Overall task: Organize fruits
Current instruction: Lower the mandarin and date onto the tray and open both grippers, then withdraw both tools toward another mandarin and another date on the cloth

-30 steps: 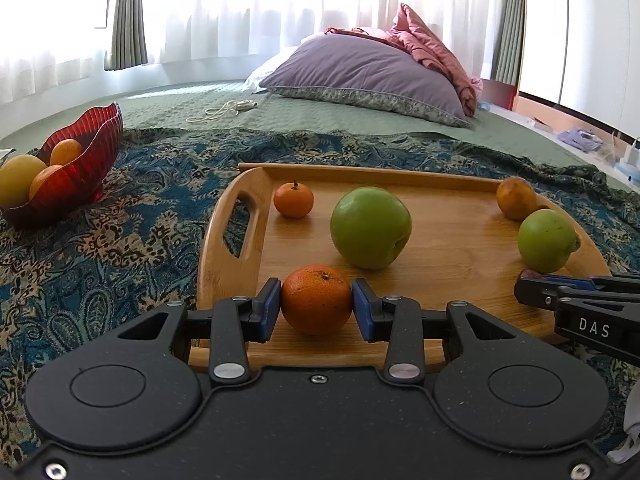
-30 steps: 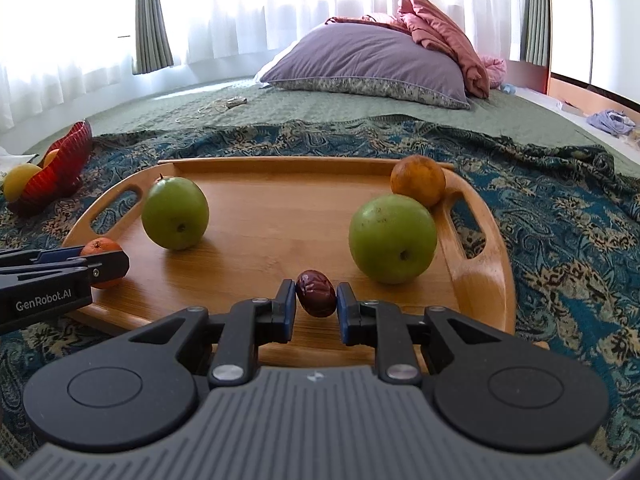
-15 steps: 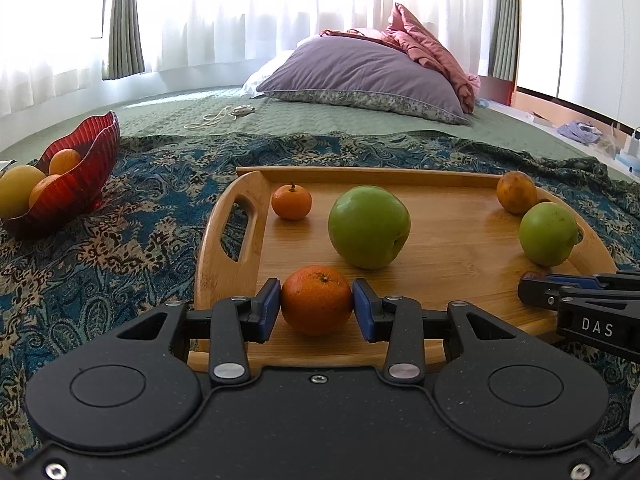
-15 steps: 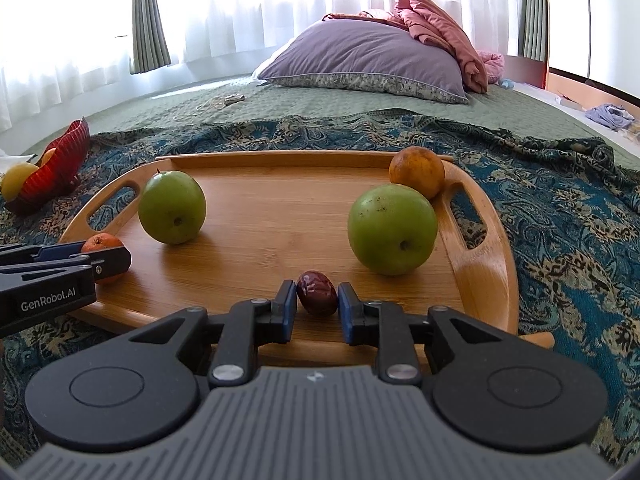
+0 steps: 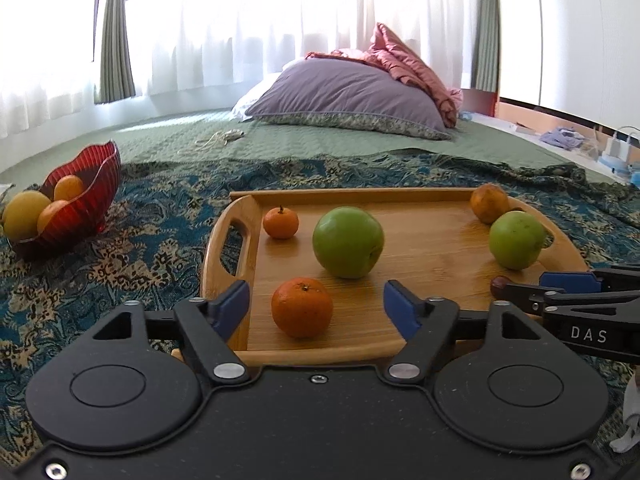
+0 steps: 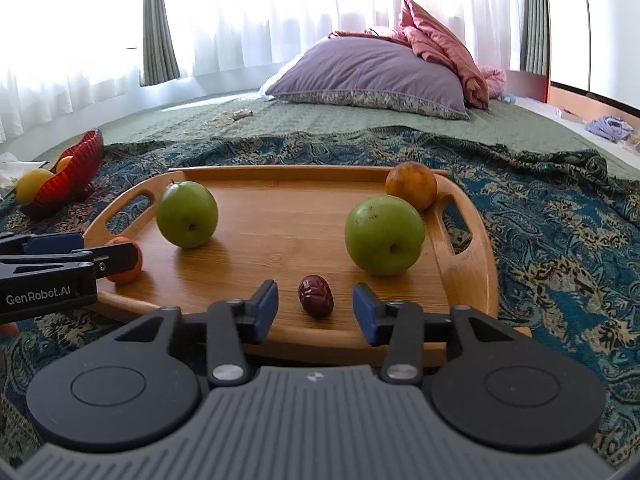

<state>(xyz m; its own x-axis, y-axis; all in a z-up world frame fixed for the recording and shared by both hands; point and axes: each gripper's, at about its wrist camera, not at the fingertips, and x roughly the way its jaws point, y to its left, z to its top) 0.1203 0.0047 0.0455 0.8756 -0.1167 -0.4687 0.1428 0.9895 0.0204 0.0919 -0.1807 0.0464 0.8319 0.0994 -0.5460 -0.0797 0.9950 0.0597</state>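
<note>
A wooden tray [image 5: 432, 248] [image 6: 288, 216] lies on a patterned blanket. My left gripper [image 5: 316, 306] is open, with an orange mandarin [image 5: 302, 307] resting on the tray between its fingers. My right gripper [image 6: 315, 308] is open around a dark red date [image 6: 315, 295] lying near the tray's front edge. Also on the tray are a smaller mandarin [image 5: 281, 222], two green apples [image 5: 348, 242] [image 5: 517, 239] [image 6: 187, 214] [image 6: 384, 234] and a dull orange fruit [image 5: 489, 203] [image 6: 411, 185].
A red glass bowl [image 5: 86, 200] [image 6: 74, 172] with several yellow and orange fruits stands on the blanket to the left. A purple pillow [image 5: 348, 98] and pink bedding lie at the far end of the bed.
Both grippers have opened. The left one has let go of the mandarin and the right one has let go of the date; both fruits now rest on the tray.
</note>
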